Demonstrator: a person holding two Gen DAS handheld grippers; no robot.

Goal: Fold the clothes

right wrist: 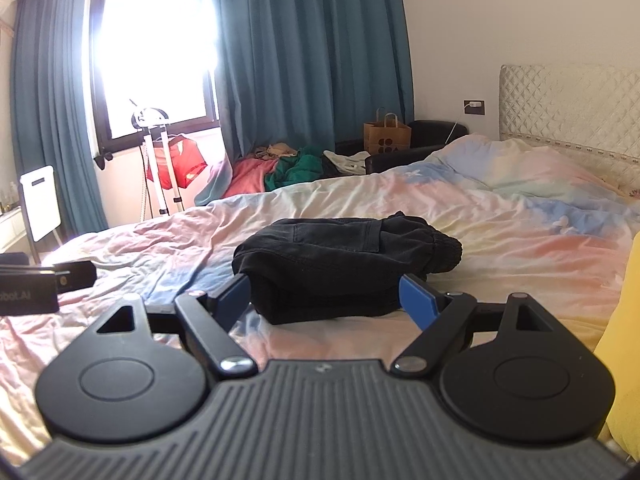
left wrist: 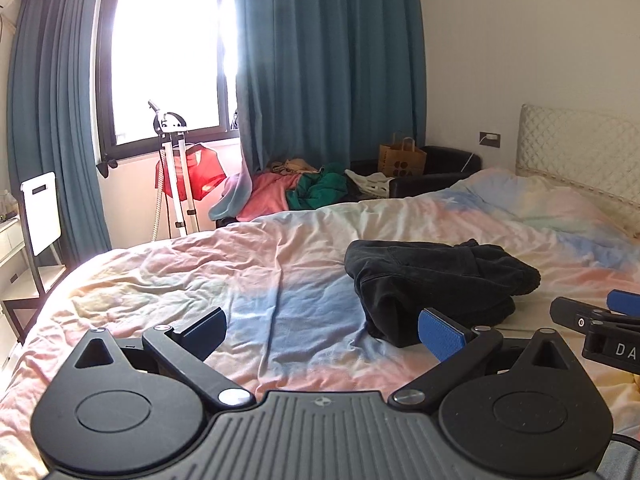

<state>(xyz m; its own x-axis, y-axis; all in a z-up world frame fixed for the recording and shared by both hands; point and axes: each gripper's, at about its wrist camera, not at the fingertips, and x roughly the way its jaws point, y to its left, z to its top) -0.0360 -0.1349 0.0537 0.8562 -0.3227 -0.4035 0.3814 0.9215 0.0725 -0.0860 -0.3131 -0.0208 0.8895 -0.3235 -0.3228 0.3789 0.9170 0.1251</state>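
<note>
A black garment [left wrist: 432,280] lies folded into a thick bundle on the pastel bed cover [left wrist: 208,272]. My left gripper [left wrist: 322,330] is open and empty, low over the bed, with its right finger just in front of the bundle's near left corner. My right gripper [right wrist: 328,300] is open, and its two fingers stand either side of the bundle's [right wrist: 340,264] near end, close to the cloth. The right gripper's tips also show at the right edge of the left wrist view [left wrist: 592,316]. The left gripper shows at the left edge of the right wrist view [right wrist: 44,284].
A heap of pink, green and white clothes [left wrist: 304,188] lies beyond the bed's far side. A brown paper bag [left wrist: 402,160] stands on a black seat. A stand with a red garment [left wrist: 188,172] is by the window. A quilted headboard [left wrist: 580,148] is at right. Something yellow [right wrist: 624,340] is at the right edge.
</note>
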